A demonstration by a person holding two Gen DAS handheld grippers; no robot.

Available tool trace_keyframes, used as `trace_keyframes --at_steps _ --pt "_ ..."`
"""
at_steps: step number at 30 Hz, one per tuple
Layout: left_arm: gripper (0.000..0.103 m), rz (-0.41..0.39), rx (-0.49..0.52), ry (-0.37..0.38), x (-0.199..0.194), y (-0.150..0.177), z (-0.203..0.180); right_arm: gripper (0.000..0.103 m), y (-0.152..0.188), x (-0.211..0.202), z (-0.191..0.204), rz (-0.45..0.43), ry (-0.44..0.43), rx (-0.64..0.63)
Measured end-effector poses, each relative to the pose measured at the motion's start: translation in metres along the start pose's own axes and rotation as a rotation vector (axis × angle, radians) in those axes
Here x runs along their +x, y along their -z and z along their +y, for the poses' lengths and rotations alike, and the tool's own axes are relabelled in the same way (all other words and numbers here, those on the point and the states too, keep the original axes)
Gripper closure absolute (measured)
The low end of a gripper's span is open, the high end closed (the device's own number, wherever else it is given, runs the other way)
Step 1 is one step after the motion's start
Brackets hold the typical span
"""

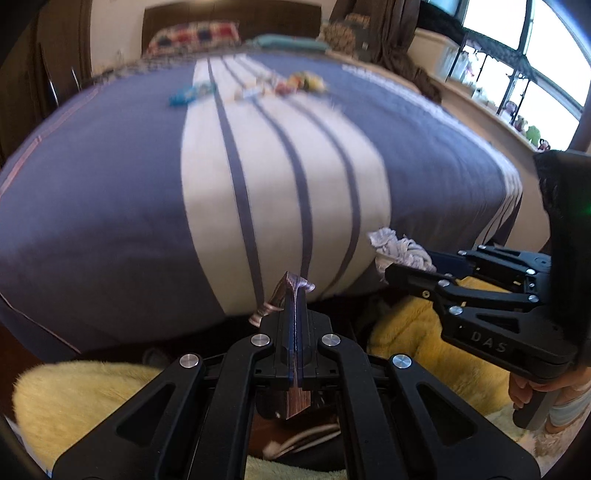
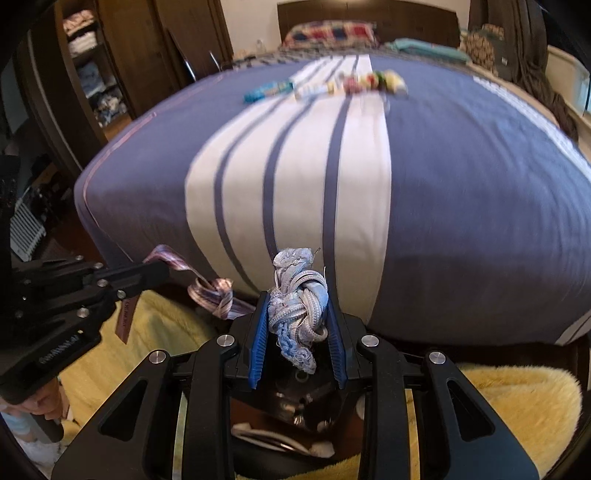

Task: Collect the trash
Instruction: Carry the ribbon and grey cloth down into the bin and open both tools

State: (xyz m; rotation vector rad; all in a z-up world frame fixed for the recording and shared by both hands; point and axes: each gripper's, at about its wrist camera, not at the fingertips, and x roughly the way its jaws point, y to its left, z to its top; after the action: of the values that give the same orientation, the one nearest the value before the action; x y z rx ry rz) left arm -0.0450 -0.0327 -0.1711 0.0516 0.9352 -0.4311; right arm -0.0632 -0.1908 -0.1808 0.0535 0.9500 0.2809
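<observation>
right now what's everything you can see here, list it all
bed cover: one, blue-grey with a white striped band, fills the middle of both views
wrappers: a blurred row, blue, white, red and yellow, count unclear, far half of the bed
pillow: one, red, blue and white checks, at the headboard
fluffy rug: yellow, on the floor at the foot of the bed
ribbon scrap: one, pink-purple striped, gripped in the left tool
cord tangle: one, pale blue-grey, gripped in the right tool
left tool: black, shut on the ribbon scrap
right tool: black with blue pads, shut on the cord tangle
</observation>
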Motion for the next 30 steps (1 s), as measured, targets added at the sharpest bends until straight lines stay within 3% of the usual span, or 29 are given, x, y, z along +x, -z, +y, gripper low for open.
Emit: trace_keyframes --at_steps 18,25,30 --pt "0.103 0.343 -0.058 0.047 0.124 0.057 0.017 0.073 0.039 0.077 -0.025 0.230 -0.007 0.091" --pt "0.103 0.390 -0.089 0.081 0.142 0.061 0.019 0.072 0.042 0.106 -0.028 0.320 -0.019 0.104" --pt "0.101 0.400 -0.090 0.084 0.145 0.061 0.019 0.070 0.038 0.113 -0.031 0.337 -0.014 0.115"
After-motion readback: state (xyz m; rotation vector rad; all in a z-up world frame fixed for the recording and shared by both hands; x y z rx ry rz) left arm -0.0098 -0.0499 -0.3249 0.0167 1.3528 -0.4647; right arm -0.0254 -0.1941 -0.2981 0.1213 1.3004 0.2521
